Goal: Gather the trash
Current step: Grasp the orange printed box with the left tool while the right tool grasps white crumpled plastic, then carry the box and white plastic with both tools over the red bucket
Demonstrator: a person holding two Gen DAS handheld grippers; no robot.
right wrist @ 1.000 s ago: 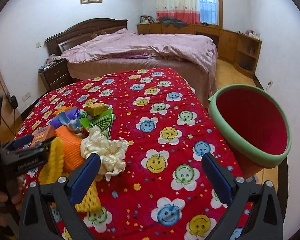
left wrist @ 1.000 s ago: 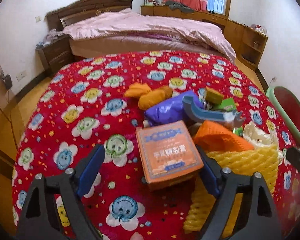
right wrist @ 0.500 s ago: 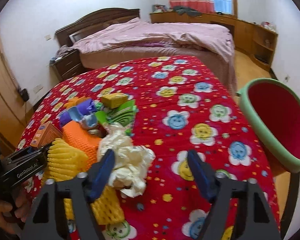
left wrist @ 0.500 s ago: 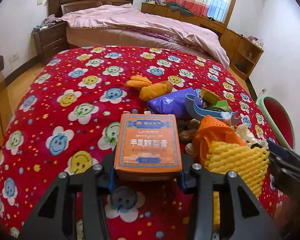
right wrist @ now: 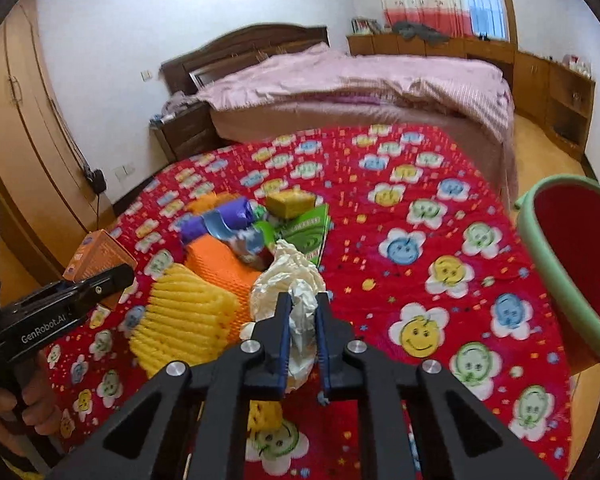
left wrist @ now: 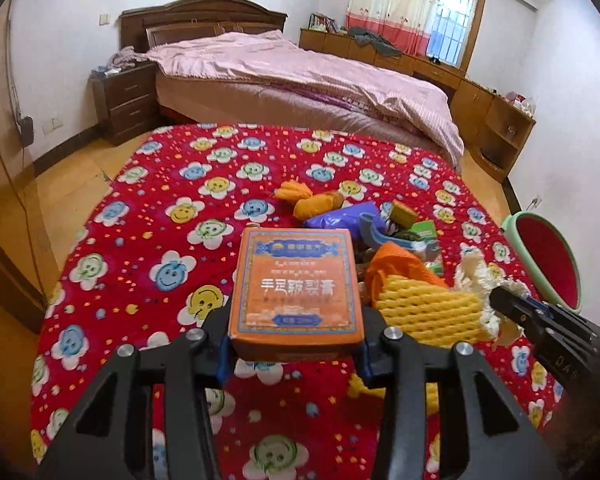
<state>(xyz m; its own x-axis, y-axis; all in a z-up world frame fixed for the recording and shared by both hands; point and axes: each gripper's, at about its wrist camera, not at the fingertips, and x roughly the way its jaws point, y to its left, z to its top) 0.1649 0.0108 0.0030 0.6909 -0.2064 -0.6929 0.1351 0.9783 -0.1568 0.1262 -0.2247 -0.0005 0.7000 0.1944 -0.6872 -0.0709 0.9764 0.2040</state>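
Note:
My left gripper [left wrist: 294,354] is shut on an orange box [left wrist: 295,286] and holds it above the red flowered bedspread [left wrist: 140,240]. My right gripper [right wrist: 303,332] is shut on a crumpled white paper wad [right wrist: 290,276]. The wad lies beside a yellow foam net [right wrist: 184,312] and an orange foam net [right wrist: 220,260]. The trash pile also holds a purple wrapper [right wrist: 216,220], a green packet [right wrist: 306,232] and a yellow block [right wrist: 290,202]. A green-rimmed red bin [right wrist: 572,276] stands at the right bed edge, also in the left wrist view [left wrist: 544,256].
A second bed with a pink cover [left wrist: 300,72] stands beyond. A nightstand [left wrist: 124,100] is at the far left and wooden cabinets [left wrist: 492,120] line the right wall. A wardrobe [right wrist: 28,152] stands at the left.
My left gripper closed on the orange box and lifted it. My right gripper moved in over the white paper wad and closed on it.

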